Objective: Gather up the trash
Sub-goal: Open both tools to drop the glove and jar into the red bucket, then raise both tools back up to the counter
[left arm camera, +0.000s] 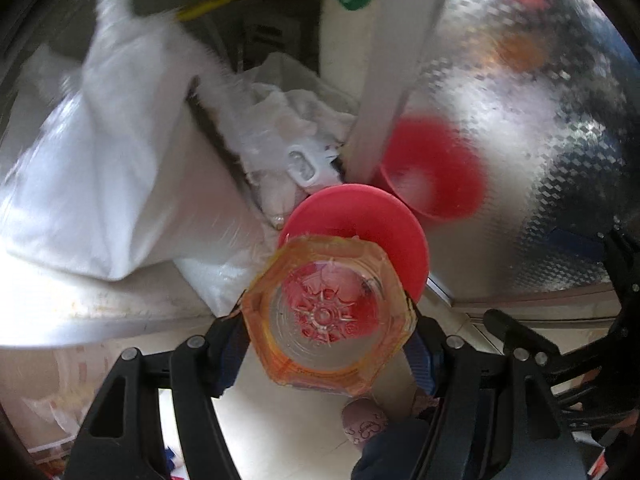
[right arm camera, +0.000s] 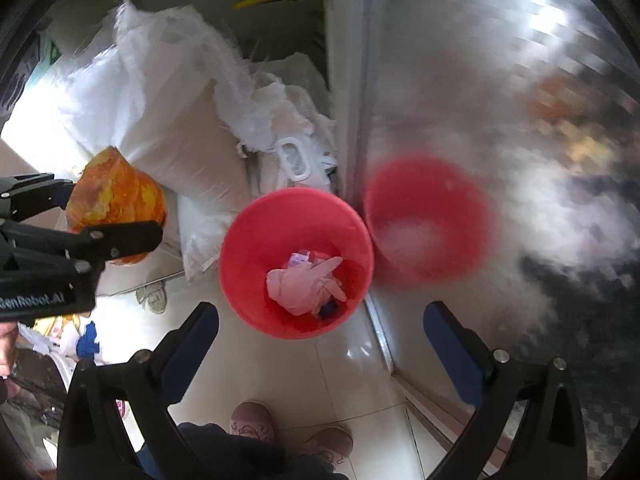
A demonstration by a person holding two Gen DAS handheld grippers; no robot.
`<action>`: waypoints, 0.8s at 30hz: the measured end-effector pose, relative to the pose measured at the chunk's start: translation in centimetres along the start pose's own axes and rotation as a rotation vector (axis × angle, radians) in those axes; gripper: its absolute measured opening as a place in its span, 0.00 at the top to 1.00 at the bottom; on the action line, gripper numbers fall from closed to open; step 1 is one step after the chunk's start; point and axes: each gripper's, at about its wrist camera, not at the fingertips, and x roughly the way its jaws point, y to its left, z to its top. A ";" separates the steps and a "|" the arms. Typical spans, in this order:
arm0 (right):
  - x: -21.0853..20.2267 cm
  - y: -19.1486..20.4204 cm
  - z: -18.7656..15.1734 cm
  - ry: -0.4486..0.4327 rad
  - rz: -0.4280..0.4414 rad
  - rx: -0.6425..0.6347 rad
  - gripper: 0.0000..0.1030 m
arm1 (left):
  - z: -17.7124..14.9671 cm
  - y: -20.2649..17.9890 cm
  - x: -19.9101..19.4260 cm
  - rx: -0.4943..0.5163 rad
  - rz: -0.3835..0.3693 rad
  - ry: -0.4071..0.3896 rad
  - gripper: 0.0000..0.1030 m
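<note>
A red bin [right arm camera: 248, 240] stands on the tiled floor and holds crumpled pinkish trash [right arm camera: 304, 284]. My right gripper [right arm camera: 322, 316] hangs above it, open, with nothing between its blue pads. My left gripper [left arm camera: 328, 320] is shut on an orange plastic bottle [left arm camera: 328, 312], seen bottom-on in the left wrist view, just over the bin's near rim [left arm camera: 360, 208]. In the right wrist view the left gripper [right arm camera: 92, 212] and the bottle [right arm camera: 116, 200] are to the left of the bin, apart from it.
White sacks [right arm camera: 168, 120] and crumpled plastic bags [right arm camera: 280, 120] are piled behind the bin. A shiny patterned metal panel [right arm camera: 520, 80] stands right of it and mirrors the bin. A person's slippers [right arm camera: 252, 420] are on the floor below. Clutter [right arm camera: 80, 336] lies lower left.
</note>
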 end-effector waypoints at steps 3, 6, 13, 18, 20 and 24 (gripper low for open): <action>0.0 0.3 -0.1 -0.015 -0.002 -0.010 0.01 | 0.3 -0.7 0.3 0.034 0.007 -0.001 0.19; -0.3 0.1 -0.2 -0.032 0.004 0.002 0.01 | 0.4 -0.9 0.3 0.039 0.019 -0.005 0.14; -2.6 -0.4 -0.2 -0.036 0.021 0.028 0.01 | 0.0 -0.2 -2.8 0.000 0.012 -0.003 0.13; -6.6 0.4 0.3 -0.021 0.033 0.034 0.01 | -1.2 0.3 -8.6 -0.009 0.019 -0.001 0.13; -8.7 1.0 0.6 -0.023 0.043 0.024 0.01 | -1.6 0.5 -11.4 -0.019 0.018 -0.004 0.13; -14.0 2.9 1.4 -0.035 0.064 -0.005 0.01 | -2.1 0.6 -18.0 -0.034 0.036 -0.007 0.13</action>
